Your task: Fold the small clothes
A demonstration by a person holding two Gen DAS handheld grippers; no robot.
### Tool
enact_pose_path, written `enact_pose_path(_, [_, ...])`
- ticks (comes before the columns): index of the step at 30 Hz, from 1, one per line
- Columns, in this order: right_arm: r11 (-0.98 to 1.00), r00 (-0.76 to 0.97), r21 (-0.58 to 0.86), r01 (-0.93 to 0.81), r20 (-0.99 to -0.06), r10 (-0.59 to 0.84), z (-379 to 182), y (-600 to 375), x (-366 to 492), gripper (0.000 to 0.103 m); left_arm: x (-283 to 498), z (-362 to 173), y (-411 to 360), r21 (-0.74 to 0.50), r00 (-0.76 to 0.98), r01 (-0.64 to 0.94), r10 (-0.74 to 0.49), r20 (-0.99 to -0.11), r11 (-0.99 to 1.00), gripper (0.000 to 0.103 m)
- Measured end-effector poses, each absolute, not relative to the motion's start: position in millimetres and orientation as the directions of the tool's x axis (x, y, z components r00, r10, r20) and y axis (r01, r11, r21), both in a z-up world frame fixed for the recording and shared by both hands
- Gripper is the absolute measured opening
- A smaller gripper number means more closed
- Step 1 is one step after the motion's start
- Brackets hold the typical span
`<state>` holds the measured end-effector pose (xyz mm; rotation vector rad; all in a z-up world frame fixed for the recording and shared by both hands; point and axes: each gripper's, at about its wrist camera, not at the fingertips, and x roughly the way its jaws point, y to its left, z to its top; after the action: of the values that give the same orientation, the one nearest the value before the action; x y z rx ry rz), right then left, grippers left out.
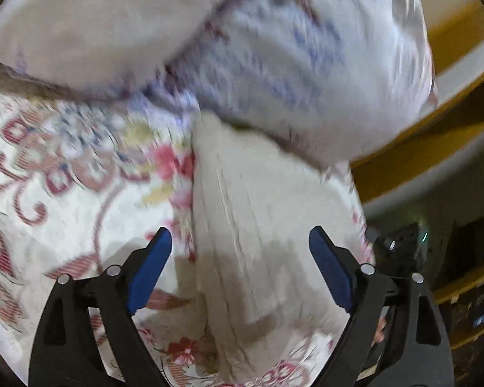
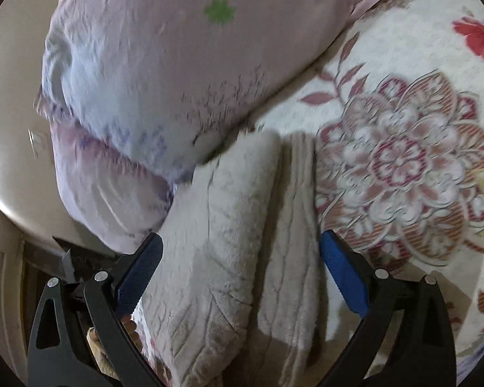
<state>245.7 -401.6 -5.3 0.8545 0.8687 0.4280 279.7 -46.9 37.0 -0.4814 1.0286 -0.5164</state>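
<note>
A pale beige fuzzy garment [image 2: 229, 245] lies folded lengthwise on the floral bedspread [image 2: 403, 161], one layer doubled over the other. It also shows in the left wrist view [image 1: 258, 225]. My right gripper [image 2: 240, 258] is open, its blue pads [image 2: 345, 277] spread on either side of the garment just above it. My left gripper [image 1: 240, 258] is open too, its pads [image 1: 148, 267] straddling the garment's edge; it holds nothing. Both views are motion-blurred.
A lilac pillow [image 2: 164, 74] with small prints lies against the garment's far end, also in the left wrist view [image 1: 290, 64]. The floral bedspread [image 1: 64, 177] spreads to the side. The bed edge and wooden frame [image 1: 413, 161] drop off beyond the pillow.
</note>
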Motion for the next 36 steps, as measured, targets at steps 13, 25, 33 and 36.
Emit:
enact_pose_path(13, [0.612, 0.572, 0.786, -0.083, -0.466, 0.675, -5, -371, 248, 0.045, 282, 24, -62, -0.647, 0.415, 0.203, -0.663, -0.623, 0.735, 0.04])
enact_pose_path(25, [0.616, 0.649, 0.766, -0.186, -0.375, 0.662, 21, -338, 238, 0.055, 212, 69, 45, -0.323, 0.676, 0.149, -0.335, -0.656, 0.934, 0.076])
enact_pose_path(33, [0.647, 0.577, 0.727, -0.231, -0.433, 0.693, 4, -300, 256, 0.017, 140, 44, 28, -0.247, 0.708, 0.167, -0.291, -0.643, 0.954, 0.092])
enact_pose_path(36, [0.701, 0.671, 0.701, -0.133, -0.457, 0.584, 2, -324, 254, 0.015, 126, 38, 24, -0.249, 0.702, 0.181, -0.302, -0.644, 0.951, 0.093])
